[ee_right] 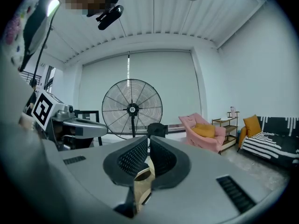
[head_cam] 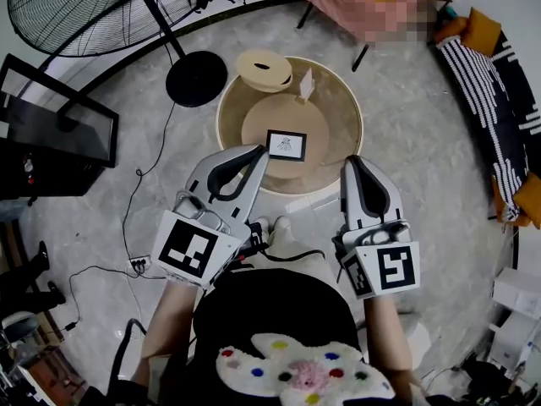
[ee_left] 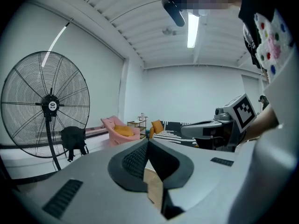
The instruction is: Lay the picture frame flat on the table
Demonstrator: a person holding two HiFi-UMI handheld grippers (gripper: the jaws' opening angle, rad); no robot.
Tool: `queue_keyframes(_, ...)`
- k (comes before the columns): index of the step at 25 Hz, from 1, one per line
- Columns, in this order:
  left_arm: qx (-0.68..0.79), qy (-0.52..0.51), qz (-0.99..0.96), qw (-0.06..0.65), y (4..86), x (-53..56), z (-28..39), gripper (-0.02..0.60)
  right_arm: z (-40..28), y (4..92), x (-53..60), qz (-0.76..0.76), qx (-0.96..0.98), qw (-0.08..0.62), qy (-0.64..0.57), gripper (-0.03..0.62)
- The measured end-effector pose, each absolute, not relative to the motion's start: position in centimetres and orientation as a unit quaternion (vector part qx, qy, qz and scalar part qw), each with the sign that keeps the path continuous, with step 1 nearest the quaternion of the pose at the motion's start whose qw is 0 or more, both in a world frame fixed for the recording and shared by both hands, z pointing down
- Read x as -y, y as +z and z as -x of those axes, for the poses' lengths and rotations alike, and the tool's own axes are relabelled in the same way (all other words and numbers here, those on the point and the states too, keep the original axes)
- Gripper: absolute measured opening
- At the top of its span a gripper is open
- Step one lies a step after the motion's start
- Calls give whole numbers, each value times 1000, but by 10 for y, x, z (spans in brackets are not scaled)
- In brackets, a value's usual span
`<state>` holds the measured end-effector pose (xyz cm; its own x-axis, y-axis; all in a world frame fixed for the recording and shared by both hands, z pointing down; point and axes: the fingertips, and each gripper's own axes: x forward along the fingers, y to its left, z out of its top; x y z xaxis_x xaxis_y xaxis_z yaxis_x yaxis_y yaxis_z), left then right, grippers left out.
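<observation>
Both my grippers are clenched on nothing. The picture frame [head_cam: 286,145] sits near the near edge of the round tabletop [head_cam: 338,112], long side running left to right and face showing upward. I can't tell whether it is flat or propped. My left gripper [head_cam: 263,153] is just beside its left side and my right gripper [head_cam: 355,162] is farther off, with bare tabletop right of the frame

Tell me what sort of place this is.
Probably a lounge-style room or studio: a pink armchair, a striped sofa, a large pedestal fan and a round wooden table.
</observation>
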<state>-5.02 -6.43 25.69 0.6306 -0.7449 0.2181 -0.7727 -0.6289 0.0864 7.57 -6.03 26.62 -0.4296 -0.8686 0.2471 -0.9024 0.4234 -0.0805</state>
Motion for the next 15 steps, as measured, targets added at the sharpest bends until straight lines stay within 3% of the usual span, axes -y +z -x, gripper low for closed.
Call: queue_keyframes(15,420,81,-900,86,259,65,52,17,-58,267,64,-503,855,89,92,41)
